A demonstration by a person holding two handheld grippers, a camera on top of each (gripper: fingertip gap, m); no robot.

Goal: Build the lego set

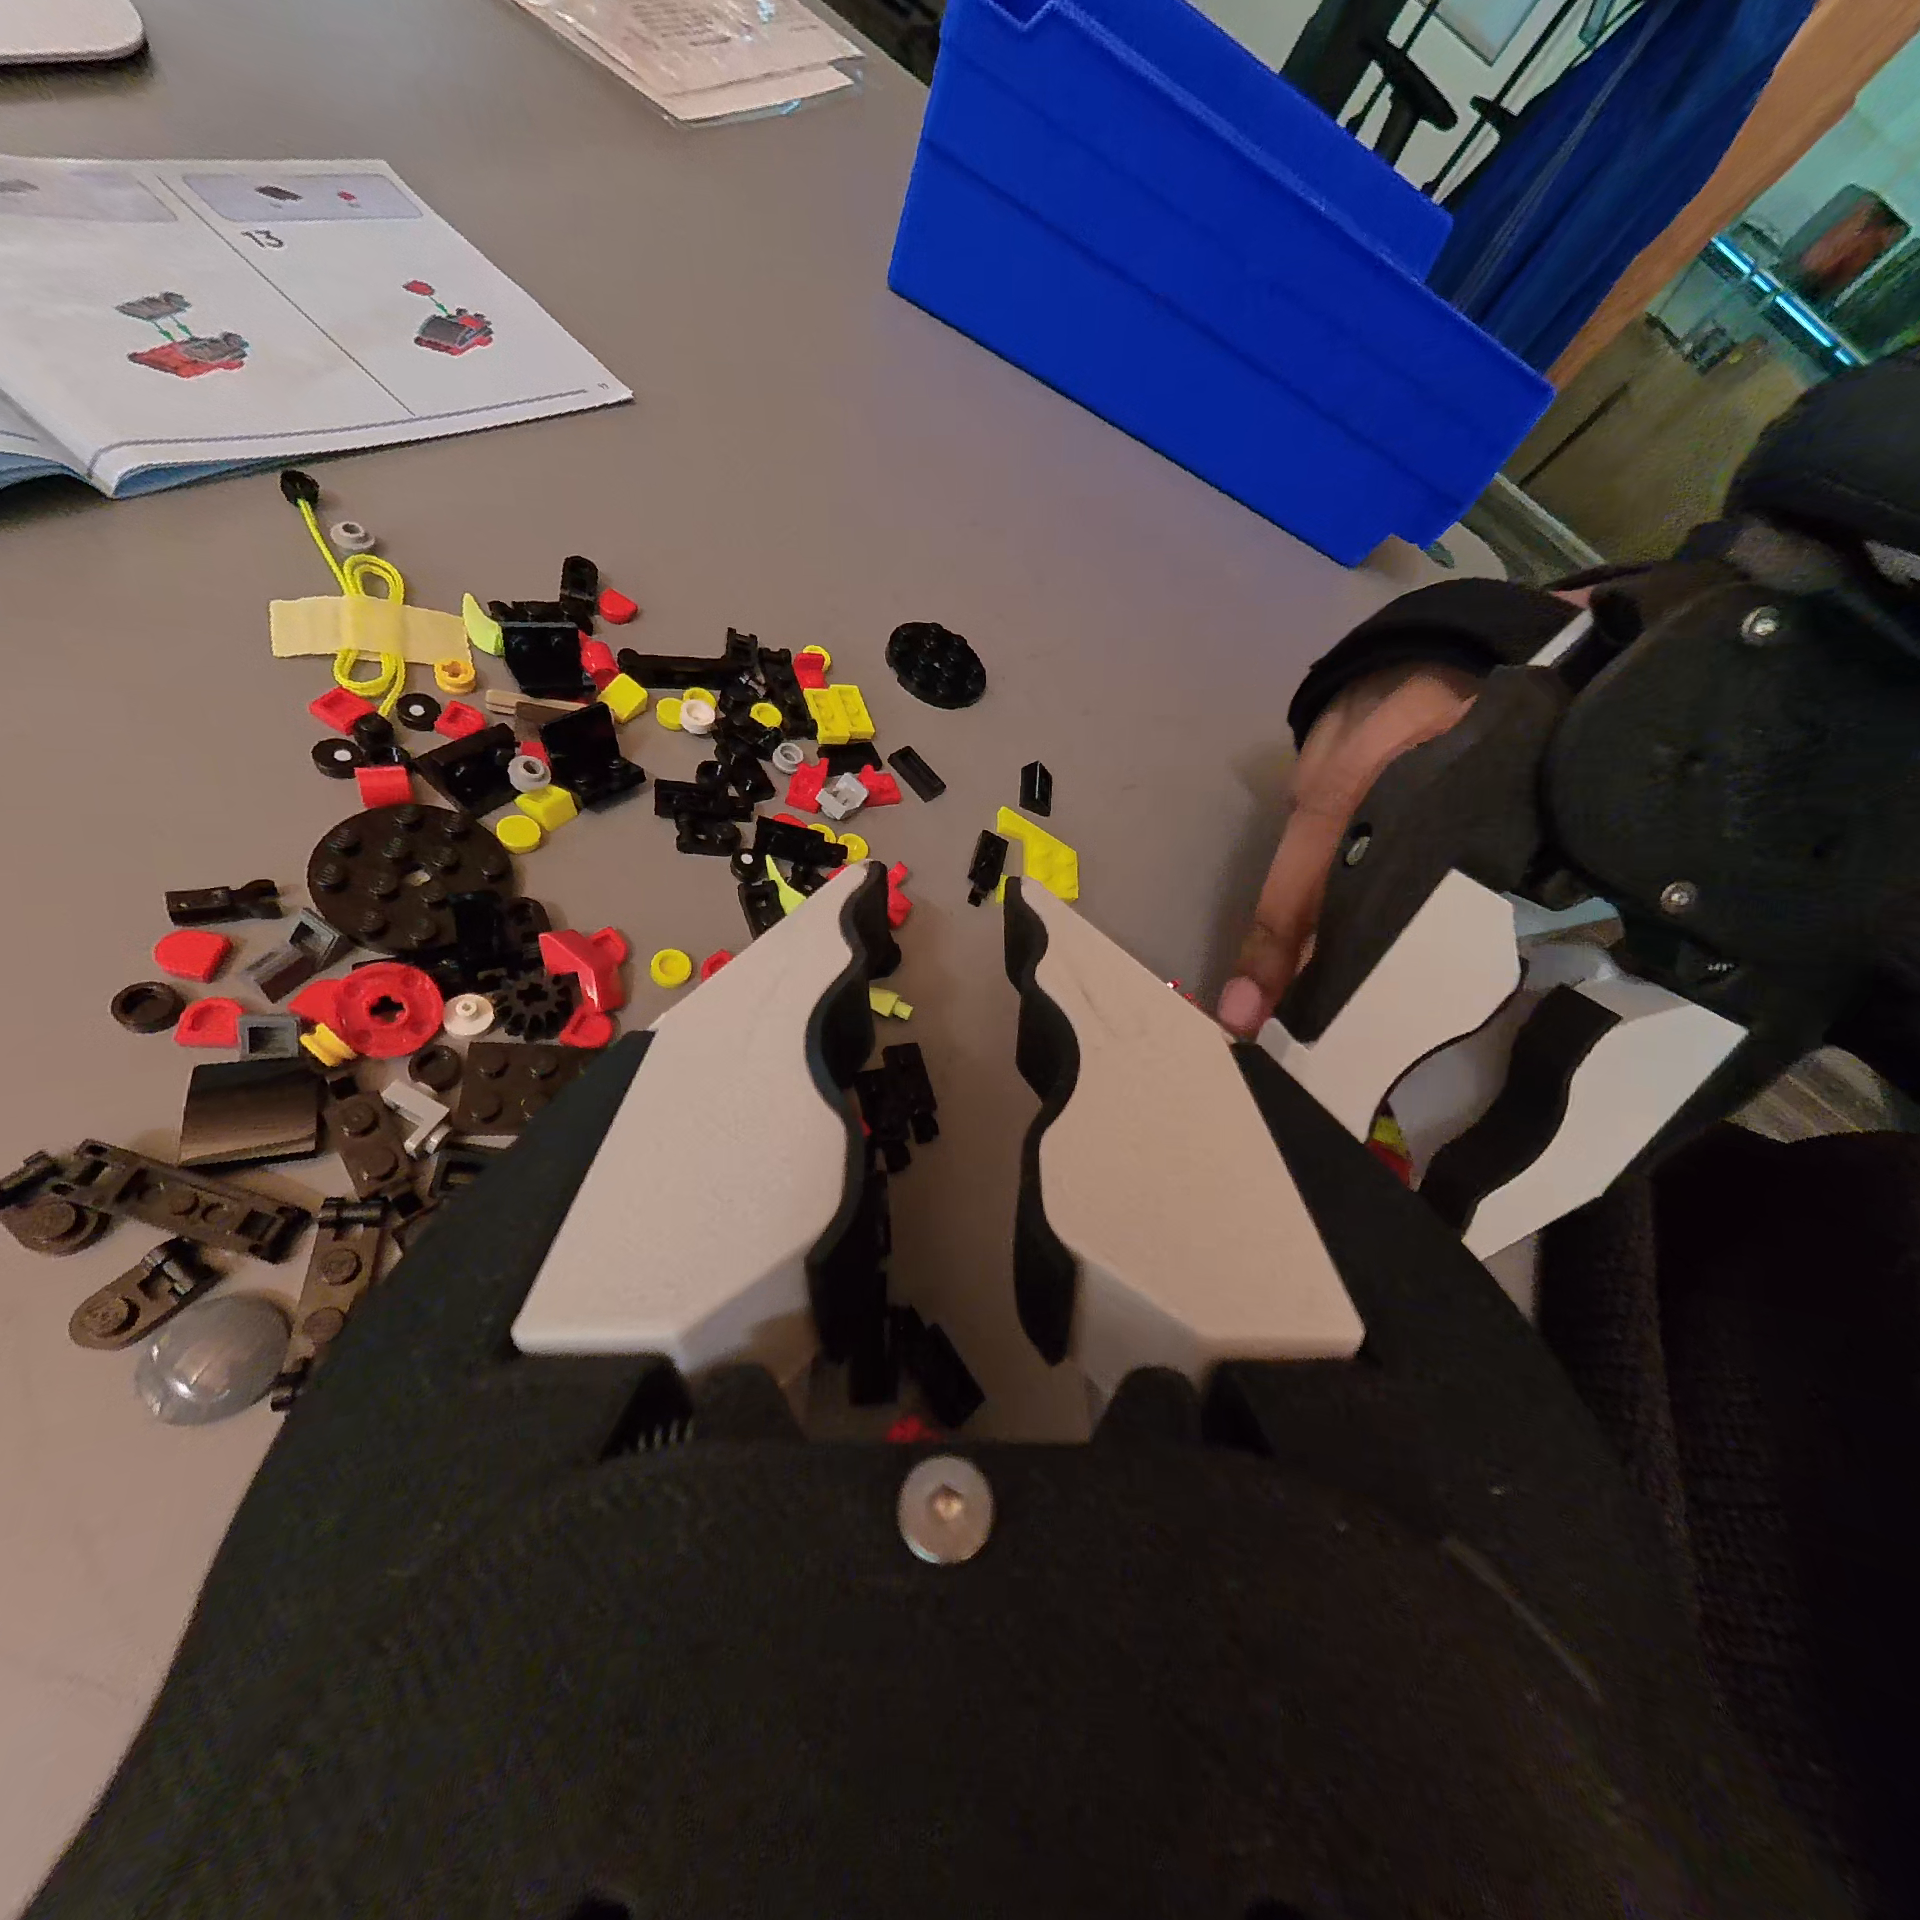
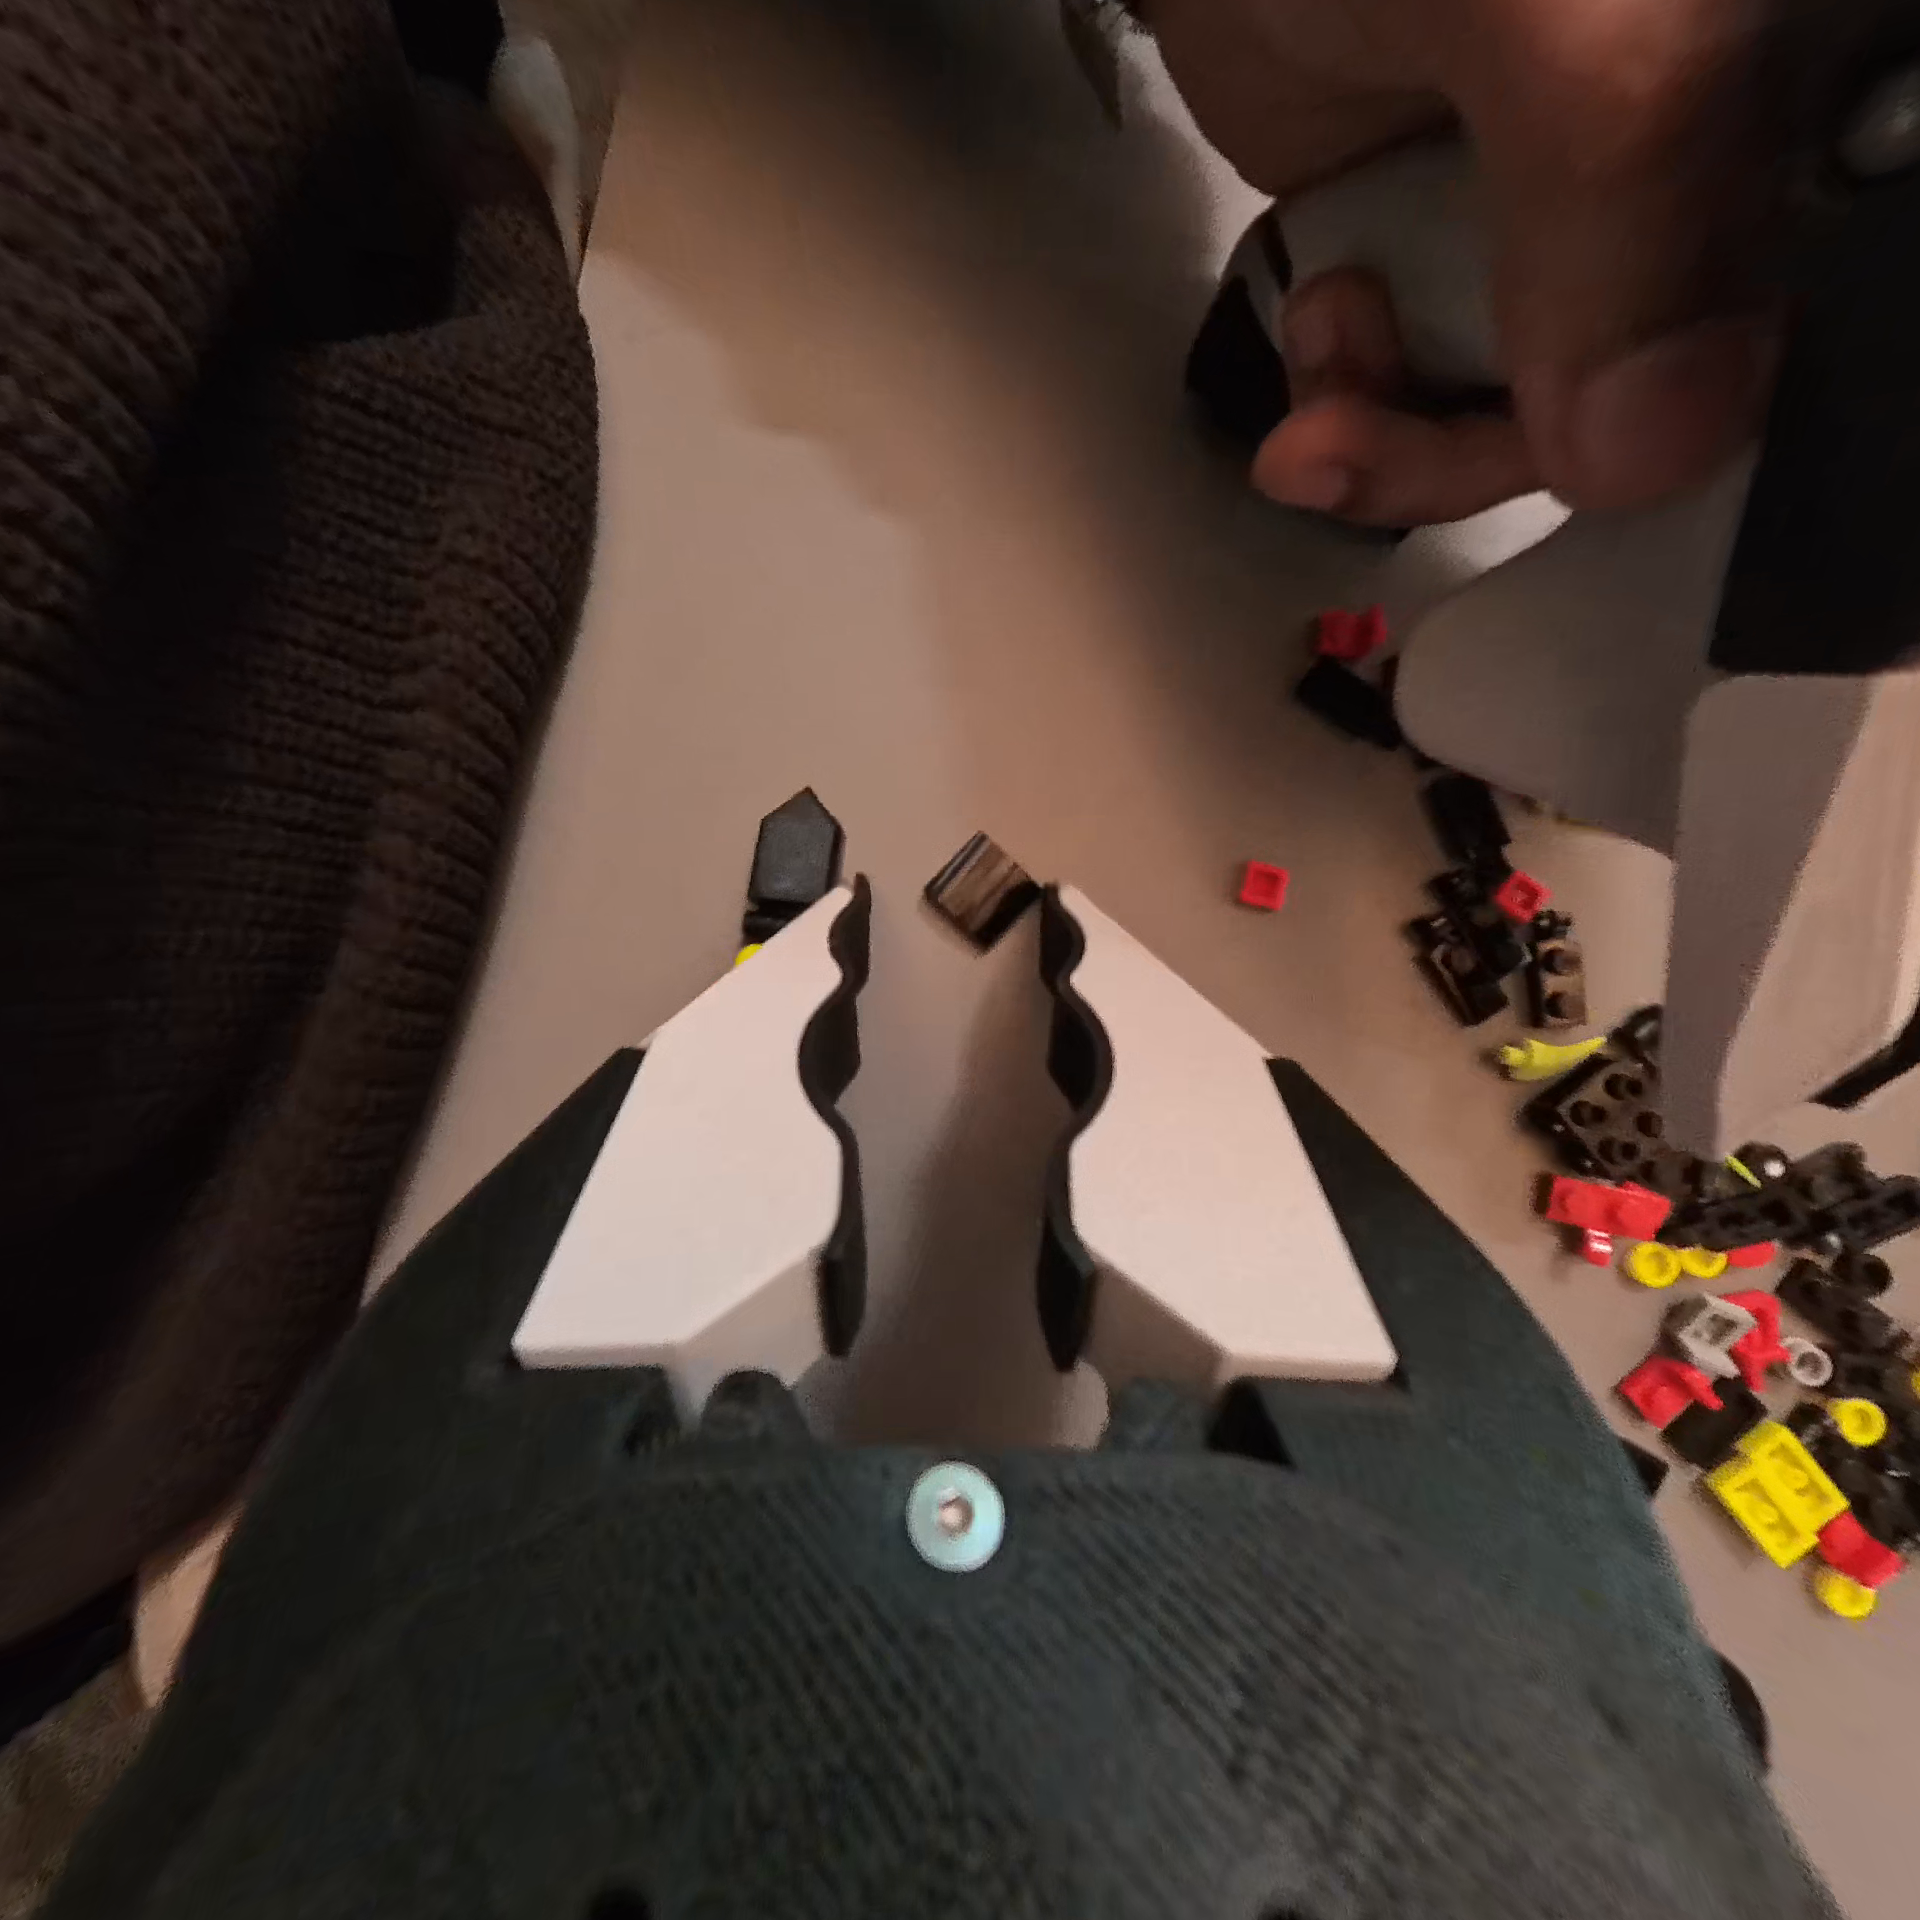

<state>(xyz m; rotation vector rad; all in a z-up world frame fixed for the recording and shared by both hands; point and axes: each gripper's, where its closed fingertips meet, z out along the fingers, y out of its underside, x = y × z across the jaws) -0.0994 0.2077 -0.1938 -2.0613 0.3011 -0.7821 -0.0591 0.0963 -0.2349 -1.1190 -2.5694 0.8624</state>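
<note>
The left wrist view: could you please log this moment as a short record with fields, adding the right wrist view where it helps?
surface: grey table
loose parts: pile of black, red and yellow lego pieces, spread left of centre
large piece: black round studded plate in the pile
string: neon yellow cord under a strip of tape
guide: open instruction booklet, far left
container: blue bin, far right
left claw: open, empty, over the pile's edge
right claw: open, empty, by a small black tile

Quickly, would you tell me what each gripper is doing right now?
Left gripper: open, holding nothing.
Right gripper: open, holding nothing.
</note>
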